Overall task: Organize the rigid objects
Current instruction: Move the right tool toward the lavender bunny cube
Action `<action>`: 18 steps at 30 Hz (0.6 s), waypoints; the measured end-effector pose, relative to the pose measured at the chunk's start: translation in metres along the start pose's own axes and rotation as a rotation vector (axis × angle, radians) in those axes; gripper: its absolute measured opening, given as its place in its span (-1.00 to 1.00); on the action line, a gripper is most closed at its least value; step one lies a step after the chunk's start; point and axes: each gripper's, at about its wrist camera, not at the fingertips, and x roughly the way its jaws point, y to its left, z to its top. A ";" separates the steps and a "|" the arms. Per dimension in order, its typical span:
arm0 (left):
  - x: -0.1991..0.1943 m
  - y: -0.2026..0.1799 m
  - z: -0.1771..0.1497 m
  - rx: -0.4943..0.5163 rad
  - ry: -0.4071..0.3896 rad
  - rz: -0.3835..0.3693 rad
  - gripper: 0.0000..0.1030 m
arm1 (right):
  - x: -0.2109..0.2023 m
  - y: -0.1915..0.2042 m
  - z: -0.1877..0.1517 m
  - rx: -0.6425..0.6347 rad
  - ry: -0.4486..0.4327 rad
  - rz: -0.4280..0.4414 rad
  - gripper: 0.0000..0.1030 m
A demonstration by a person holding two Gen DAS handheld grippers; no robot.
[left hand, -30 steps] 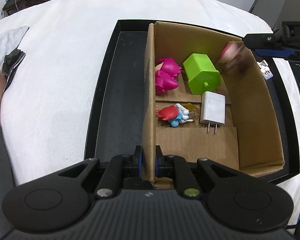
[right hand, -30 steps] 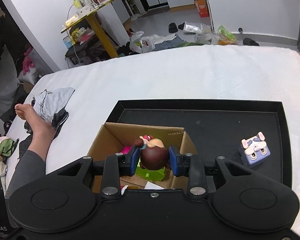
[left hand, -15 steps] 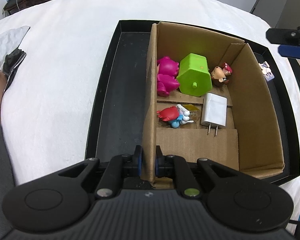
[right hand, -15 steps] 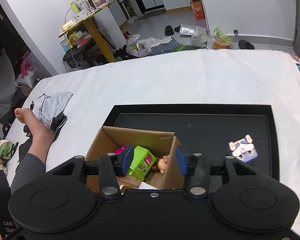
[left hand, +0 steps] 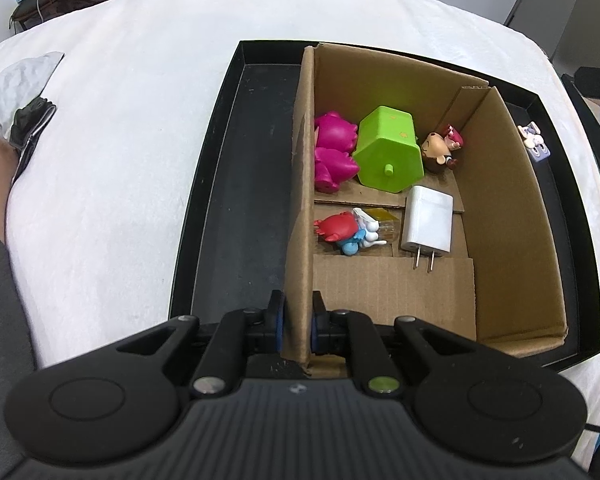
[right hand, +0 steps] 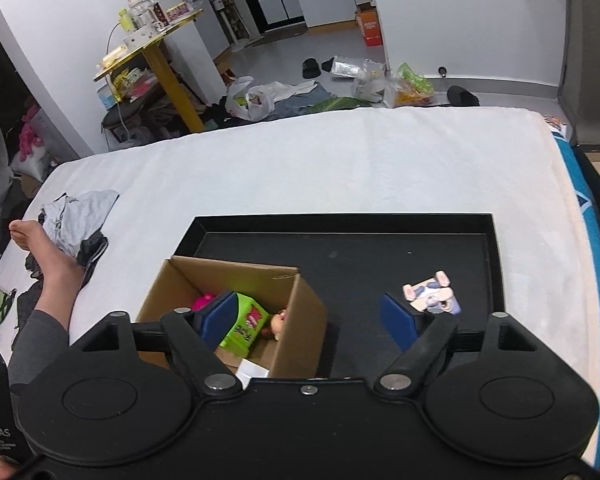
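The left gripper is clamped on the near wall of the box, pinning it steady on the black tray. The right gripper is empty, its jaws having just been opening, nothing between the pads, and it hangs above the box's corner. The brown-haired doll lies in the far corner of the box, tucked beside the green toy, with the pink toy, the red-and-blue figure and the white charger lying in there too. So the drop looks done, and one piece is left out: the rabbit toy, lying on the tray just outside the box, near the right-hand pad. It seems tipped on its side, though the fisheye makes that hard to call. Next move, by my reading: swing right, come down over the rabbit with jaws wide, square them to its body, and close, while the left hand holds the box.
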 end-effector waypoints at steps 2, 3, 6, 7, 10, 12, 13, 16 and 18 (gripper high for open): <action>0.000 0.000 0.000 -0.002 0.000 0.001 -0.79 | -0.002 -0.003 0.000 0.002 -0.004 -0.013 0.59; 0.000 0.000 0.000 -0.003 0.000 0.001 -0.79 | -0.003 -0.005 0.000 0.006 -0.006 -0.012 0.59; 0.000 0.000 0.000 -0.005 0.001 -0.002 -0.79 | -0.004 -0.009 0.000 0.014 -0.003 -0.020 0.59; 0.000 0.001 0.000 -0.007 0.001 -0.003 -0.79 | -0.005 -0.011 0.000 0.017 -0.001 -0.019 0.59; 0.000 0.001 0.000 -0.009 0.004 -0.004 -0.78 | -0.003 -0.013 -0.001 0.018 0.007 -0.024 0.62; 0.000 0.001 -0.001 -0.006 0.003 -0.003 -0.78 | -0.003 -0.013 -0.001 0.003 0.005 -0.031 0.68; 0.000 0.001 -0.001 -0.004 0.002 -0.004 -0.78 | -0.003 -0.013 -0.001 -0.009 0.003 -0.033 0.69; 0.001 0.002 -0.001 -0.003 0.003 -0.006 -0.78 | -0.001 -0.014 -0.002 -0.026 0.006 -0.036 0.75; 0.001 0.001 -0.001 -0.001 0.003 -0.006 -0.78 | 0.000 -0.016 -0.002 -0.025 0.010 -0.038 0.81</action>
